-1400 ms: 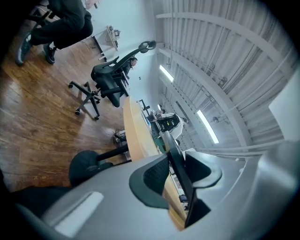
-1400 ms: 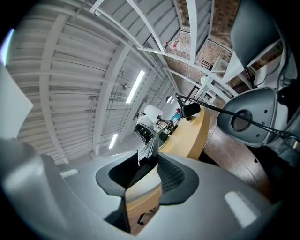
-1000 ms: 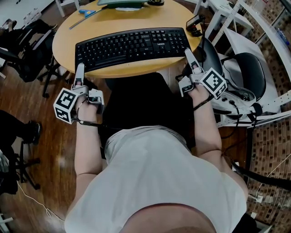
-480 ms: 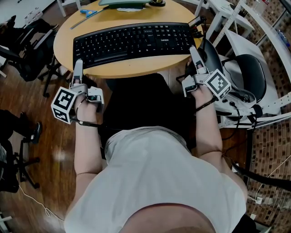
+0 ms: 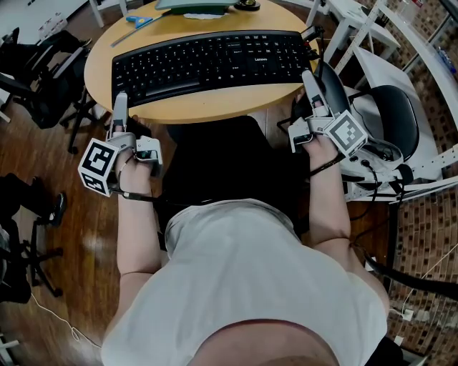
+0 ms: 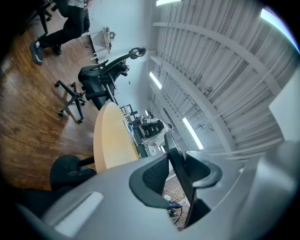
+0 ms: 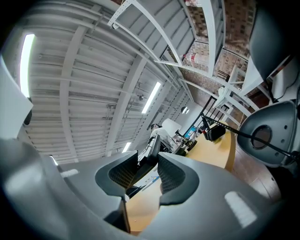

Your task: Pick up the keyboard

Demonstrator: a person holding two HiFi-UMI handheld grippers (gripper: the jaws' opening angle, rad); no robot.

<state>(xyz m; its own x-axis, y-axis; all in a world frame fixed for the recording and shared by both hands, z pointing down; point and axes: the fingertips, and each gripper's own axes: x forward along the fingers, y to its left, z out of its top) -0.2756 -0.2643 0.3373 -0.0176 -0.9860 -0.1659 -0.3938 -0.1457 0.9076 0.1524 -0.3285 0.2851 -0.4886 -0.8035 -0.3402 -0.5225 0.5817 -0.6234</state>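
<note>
A black keyboard (image 5: pixel 207 64) hangs just above the round wooden table (image 5: pixel 215 109), held level by its two short ends. My left gripper (image 5: pixel 120 100) is shut on its left end, and my right gripper (image 5: pixel 309 77) is shut on its right end. In the left gripper view the keyboard (image 6: pixel 183 183) shows edge-on as a thin dark slab between the pads of the left gripper (image 6: pixel 180 165). The right gripper view shows the same for the right gripper (image 7: pixel 149 169), with the keyboard (image 7: pixel 151 152) running away between its pads.
Black office chairs (image 5: pixel 36 64) stand at the left, and a black chair (image 5: pixel 393 114) beside a white rack at the right. On the table's far side lie a blue tool (image 5: pixel 139 21), a green item (image 5: pixel 200 3) and a small black device (image 5: pixel 313 34).
Both grippers have risen with the keyboard between them. It has come up off the tabletop and sits higher in the head view.
</note>
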